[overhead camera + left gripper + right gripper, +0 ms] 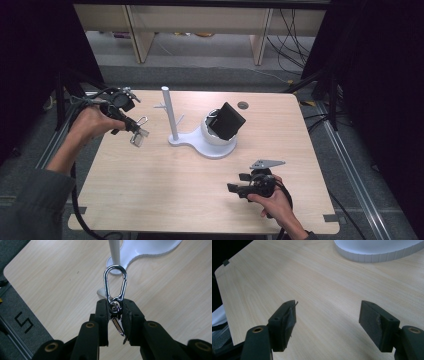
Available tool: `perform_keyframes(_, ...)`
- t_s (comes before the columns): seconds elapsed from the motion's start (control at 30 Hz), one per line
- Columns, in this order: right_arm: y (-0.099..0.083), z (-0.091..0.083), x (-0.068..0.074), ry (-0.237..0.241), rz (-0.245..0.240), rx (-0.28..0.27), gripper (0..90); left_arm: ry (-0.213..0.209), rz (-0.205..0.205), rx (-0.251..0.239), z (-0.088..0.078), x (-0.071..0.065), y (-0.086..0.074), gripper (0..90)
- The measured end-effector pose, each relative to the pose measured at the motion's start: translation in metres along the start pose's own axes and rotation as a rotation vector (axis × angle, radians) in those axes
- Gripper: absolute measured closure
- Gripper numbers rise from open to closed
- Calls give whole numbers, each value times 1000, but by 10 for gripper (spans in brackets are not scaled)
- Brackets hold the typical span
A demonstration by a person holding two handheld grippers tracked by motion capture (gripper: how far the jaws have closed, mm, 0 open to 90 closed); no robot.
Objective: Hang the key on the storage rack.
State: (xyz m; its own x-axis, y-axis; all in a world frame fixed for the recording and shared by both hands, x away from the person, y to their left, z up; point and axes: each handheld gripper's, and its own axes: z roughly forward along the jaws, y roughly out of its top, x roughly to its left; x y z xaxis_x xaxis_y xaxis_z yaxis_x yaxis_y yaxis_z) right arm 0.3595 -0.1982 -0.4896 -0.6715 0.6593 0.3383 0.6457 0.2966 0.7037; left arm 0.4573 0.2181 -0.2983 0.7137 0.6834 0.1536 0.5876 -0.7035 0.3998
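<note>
We're pinching a silver clip [115,286] in our left gripper [115,308], jaws pressing on its swivel end, the loop sticking out ahead of the jaws above the bench [57,280]. Just beyond the loop, the white stand [140,250] and its pole [114,252] are waiting. Our right gripper [327,315] is hovering low over the bench, jaws spread wide with nothing between them, the stand's base [377,250] lying ahead.

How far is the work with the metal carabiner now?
Done: the left gripper is shut on the carabiner and holds it above the table. In hand: it is near the white stand's post. Left: probably hanging it on a peg; none carries it yet. The right gripper is open, holding nothing.
</note>
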Motion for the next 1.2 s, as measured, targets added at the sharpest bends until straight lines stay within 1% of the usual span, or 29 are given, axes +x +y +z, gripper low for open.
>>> perform_keyframes(0.07, 0, 0, 0, -1, -2, 2, 310, 2, -9, -6, -2, 1, 3, 750)
perform_keyframes(0.1, 0, 1, -1, 12, 0, -2, 310, -1, -13, -13, -2, 2, 4, 750)
perform_keyframes(0.13, 0, 0, 0, 0, 0, 1, 311, -1, -10, 1, -2, 3, 5, 750)
perform_keyframes(0.2, 0, 0, 0, -3, -3, -1, 310, 6, -8, 7, -2, 4, 8, 749)
perform_keyframes(0.23, 0, 0, 0, -13, -9, -2, 311, 4, -12, 3, -2, 4, 9, 750)
perform_keyframes(0.27, 0, 1, -1, 3, -9, -5, 311, 2, -15, -6, -2, 4, 10, 749)
perform_keyframes(0.33, 0, 1, 0, -2, -2, 0, 311, 0, -17, -11, -3, 5, 13, 749)
perform_keyframes(0.37, 0, 1, 0, -5, -9, -2, 311, -1, -11, -6, -4, 5, 15, 749)
perform_keyframes(0.4, 0, 1, -1, 11, -10, -3, 311, 4, -13, -9, -4, 5, 16, 749)
perform_keyframes(0.47, 0, 1, -1, 12, 1, -2, 310, 0, -12, -6, -6, 5, 20, 749)
perform_keyframes(0.53, 0, 1, -1, 18, 3, -3, 311, 11, -3, -2, -7, 4, 25, 749)
perform_keyframes(0.57, 0, 2, -1, 15, 2, -2, 311, -2, -29, 6, -7, 3, 25, 749)
perform_keyframes(0.6, 0, 2, -1, 15, 0, -1, 311, 11, -9, -1, -7, 5, 28, 749)
perform_keyframes(0.63, 0, 2, -1, 14, 3, -1, 311, 6, -31, 3, -7, 4, 29, 749)
perform_keyframes(0.7, 0, 2, -1, 17, 3, -3, 311, 6, -34, 9, -6, 3, 32, 750)
perform_keyframes(0.73, 0, 2, -1, 15, 0, -4, 311, 10, -27, 11, -6, 4, 34, 749)
perform_keyframes(0.77, 0, 2, -1, 13, -9, -5, 310, 9, -34, 1, -5, 4, 35, 749)
perform_keyframes(0.8, 0, 1, 2, 15, 24, 12, 311, 9, -23, -9, -4, 5, 38, 749)
perform_keyframes(0.83, -1, 2, 0, -4, -8, 0, 311, 3, -38, 0, -3, 4, 38, 750)
perform_keyframes(0.87, -1, 2, 1, -5, -7, 1, 311, 7, -34, 11, -2, 4, 39, 749)
perform_keyframes(0.93, -1, 3, 0, 24, -6, 9, 310, 11, -41, 12, 1, 4, 41, 749)
perform_keyframes(0.97, -1, 3, 1, 25, 1, 11, 311, 9, -45, 10, 2, 5, 42, 749)
perform_keyframes(1.0, -1, 3, 3, 25, 32, 18, 311, 14, -41, -3, 3, 7, 42, 749)
perform_keyframes(1.03, -1, 3, 3, 26, 33, 16, 311, 20, -43, -1, 4, 8, 43, 749)
perform_keyframes(1.07, -1, 3, 2, 27, 23, 11, 311, 21, -47, -3, 5, 8, 43, 749)
perform_keyframes(1.1, 0, 3, 0, 26, -3, 8, 311, 16, -29, 4, 5, 10, 44, 749)
perform_keyframes(1.13, -1, 3, 2, 28, 18, 11, 311, 13, -44, -5, 7, 9, 45, 749)
perform_keyframes(1.17, -1, 3, 0, 25, -4, 10, 311, 13, -40, -6, 8, 9, 45, 749)
perform_keyframes(1.2, -1, 3, 1, 26, 13, 12, 310, 11, -45, -5, 8, 9, 46, 749)
